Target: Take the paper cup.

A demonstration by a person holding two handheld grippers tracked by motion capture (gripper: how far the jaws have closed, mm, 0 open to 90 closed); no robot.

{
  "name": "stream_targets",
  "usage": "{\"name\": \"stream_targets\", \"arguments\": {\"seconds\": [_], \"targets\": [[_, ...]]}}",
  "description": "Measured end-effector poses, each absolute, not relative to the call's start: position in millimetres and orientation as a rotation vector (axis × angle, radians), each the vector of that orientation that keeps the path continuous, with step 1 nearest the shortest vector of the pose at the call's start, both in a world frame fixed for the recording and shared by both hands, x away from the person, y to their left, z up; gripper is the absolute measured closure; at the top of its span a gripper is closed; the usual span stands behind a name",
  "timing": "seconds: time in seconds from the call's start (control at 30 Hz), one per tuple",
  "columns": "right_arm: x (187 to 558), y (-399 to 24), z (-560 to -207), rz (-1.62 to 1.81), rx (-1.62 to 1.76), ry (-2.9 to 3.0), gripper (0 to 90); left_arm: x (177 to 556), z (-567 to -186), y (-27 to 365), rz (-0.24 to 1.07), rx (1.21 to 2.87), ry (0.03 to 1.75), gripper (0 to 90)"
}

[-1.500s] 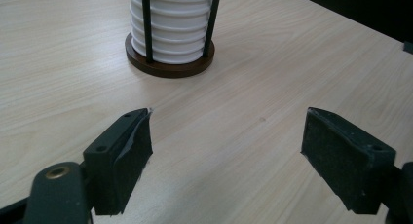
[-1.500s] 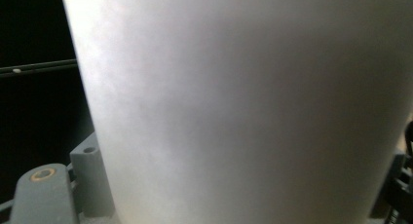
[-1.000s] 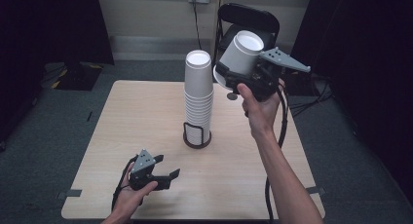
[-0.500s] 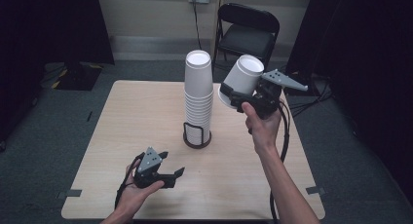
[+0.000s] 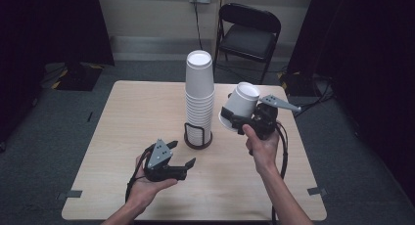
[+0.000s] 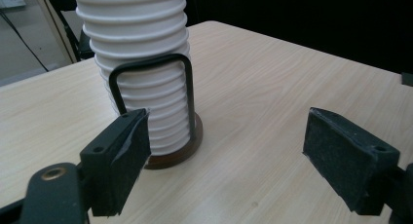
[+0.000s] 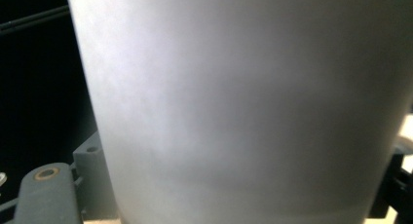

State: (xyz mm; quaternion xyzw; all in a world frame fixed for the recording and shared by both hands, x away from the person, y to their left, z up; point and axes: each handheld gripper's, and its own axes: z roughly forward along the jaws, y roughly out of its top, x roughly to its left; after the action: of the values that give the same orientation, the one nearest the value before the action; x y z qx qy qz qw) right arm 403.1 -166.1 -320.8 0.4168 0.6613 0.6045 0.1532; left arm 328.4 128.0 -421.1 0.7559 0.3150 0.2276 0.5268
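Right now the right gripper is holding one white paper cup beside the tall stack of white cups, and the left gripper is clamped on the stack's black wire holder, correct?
Not quite. The left gripper is open and short of the black wire holder, as the left gripper view shows. The right gripper does hold one white paper cup beside the stack.

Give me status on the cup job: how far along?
Done: one cup is off the stack and clamped in the right gripper, held above the table. In hand: carrying it, bottom up. Left: setting it down. The left gripper is open and idle near the holder.

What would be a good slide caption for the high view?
Right claw holds a single white cup beside the cup stack while the open left claw waits.
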Motion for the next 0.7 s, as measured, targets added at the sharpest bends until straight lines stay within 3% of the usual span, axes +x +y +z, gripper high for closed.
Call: {"name": "stream_targets", "arguments": {"seconds": [0.7], "targets": [[379.7,-142.2,-378.3,1.861,1.390,2.017,14.4,324.1,-435.7,126.2,0.523,1.746,0.751,26.3]]}}
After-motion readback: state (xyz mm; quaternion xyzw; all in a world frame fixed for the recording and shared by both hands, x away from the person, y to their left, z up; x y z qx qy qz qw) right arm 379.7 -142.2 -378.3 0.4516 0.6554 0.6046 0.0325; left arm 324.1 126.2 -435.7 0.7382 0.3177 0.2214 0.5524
